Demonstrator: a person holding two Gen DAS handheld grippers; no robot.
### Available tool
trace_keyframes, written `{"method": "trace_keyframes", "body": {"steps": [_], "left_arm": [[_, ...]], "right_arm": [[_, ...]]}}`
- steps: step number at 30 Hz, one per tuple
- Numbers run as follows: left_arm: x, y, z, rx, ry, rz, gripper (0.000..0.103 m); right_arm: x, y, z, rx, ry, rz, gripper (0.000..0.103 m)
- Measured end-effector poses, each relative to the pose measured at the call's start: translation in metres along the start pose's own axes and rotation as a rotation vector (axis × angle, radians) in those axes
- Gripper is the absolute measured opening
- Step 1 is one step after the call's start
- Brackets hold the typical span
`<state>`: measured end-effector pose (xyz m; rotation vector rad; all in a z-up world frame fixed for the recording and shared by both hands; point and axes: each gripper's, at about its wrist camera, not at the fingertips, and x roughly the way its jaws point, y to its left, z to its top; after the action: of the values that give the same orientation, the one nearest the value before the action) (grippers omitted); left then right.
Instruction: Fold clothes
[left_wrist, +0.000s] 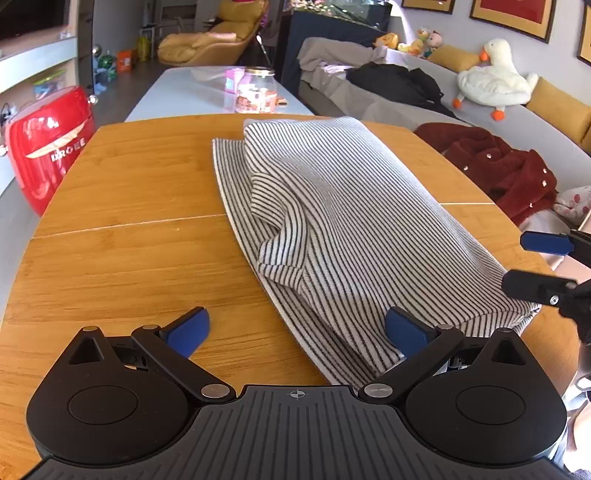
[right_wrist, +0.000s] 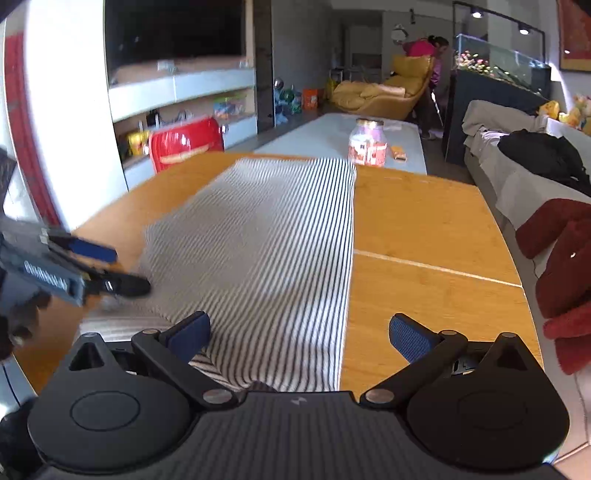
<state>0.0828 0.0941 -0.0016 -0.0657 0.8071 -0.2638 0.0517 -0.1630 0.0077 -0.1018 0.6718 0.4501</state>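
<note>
A black-and-white striped garment (left_wrist: 332, 221) lies folded lengthwise on the round wooden table (left_wrist: 129, 221), with a sleeve tucked over its left side. My left gripper (left_wrist: 297, 332) is open at the garment's near end, holding nothing; its right finger rests over the cloth, its left over bare wood. The right gripper (left_wrist: 532, 264) shows at the right edge, open, by the garment's near right corner. In the right wrist view the striped garment (right_wrist: 266, 240) runs away from me. My right gripper (right_wrist: 299, 338) is open over its near edge. The left gripper (right_wrist: 110, 269) hovers at its left side.
A glass jar (left_wrist: 256, 90) stands on a white table (left_wrist: 177, 92) beyond. A red suitcase (left_wrist: 46, 144) is to the left. A grey sofa (left_wrist: 480, 118) on the right carries a dark red coat (left_wrist: 502, 166), black clothes and a plush goose (left_wrist: 495, 81). A person (right_wrist: 428, 51) stands far back by a yellow chair.
</note>
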Motion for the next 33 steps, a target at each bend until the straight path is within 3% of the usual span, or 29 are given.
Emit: {"method": "trace_keyframes", "body": {"steps": [3, 4, 5, 9, 12, 16, 19, 20, 21, 26, 33], "left_arm": [[-0.002, -0.001, -0.003, 0.005, -0.003, 0.006, 0.103], [-0.003, -0.001, -0.005, 0.007, -0.005, 0.01, 0.103], [-0.004, -0.001, -0.006, 0.006, -0.008, 0.011, 0.103], [-0.007, 0.002, -0.008, 0.003, -0.014, 0.006, 0.103], [-0.01, 0.003, -0.009, 0.007, -0.019, 0.005, 0.103], [-0.02, 0.004, -0.009, 0.021, -0.03, 0.01, 0.103], [-0.027, 0.004, -0.01, 0.032, -0.039, 0.013, 0.103], [-0.03, 0.005, -0.01, 0.035, -0.042, 0.014, 0.103], [-0.036, 0.004, -0.011, 0.048, -0.049, 0.01, 0.103], [-0.057, -0.001, -0.016, 0.116, -0.06, -0.043, 0.103], [-0.044, -0.018, -0.024, 0.244, -0.008, -0.061, 0.103]], "right_arm": [[0.003, 0.0, -0.007, -0.064, 0.095, 0.035, 0.103], [0.002, 0.006, -0.009, -0.132, 0.108, 0.011, 0.103], [-0.005, 0.014, -0.012, -0.217, 0.078, -0.027, 0.103], [-0.025, 0.043, -0.004, -0.376, -0.028, 0.037, 0.102], [-0.041, 0.064, 0.003, -0.491, -0.107, 0.09, 0.091], [-0.013, 0.091, -0.009, -0.642, -0.022, 0.151, 0.084], [-0.008, 0.082, -0.004, -0.563, 0.003, 0.175, 0.081], [-0.006, 0.079, -0.002, -0.535, 0.01, 0.183, 0.075], [-0.005, 0.076, 0.0, -0.507, 0.018, 0.191, 0.062], [0.004, 0.061, 0.01, -0.366, 0.056, 0.23, 0.062], [0.015, 0.039, 0.024, -0.167, 0.108, 0.282, 0.062]]}}
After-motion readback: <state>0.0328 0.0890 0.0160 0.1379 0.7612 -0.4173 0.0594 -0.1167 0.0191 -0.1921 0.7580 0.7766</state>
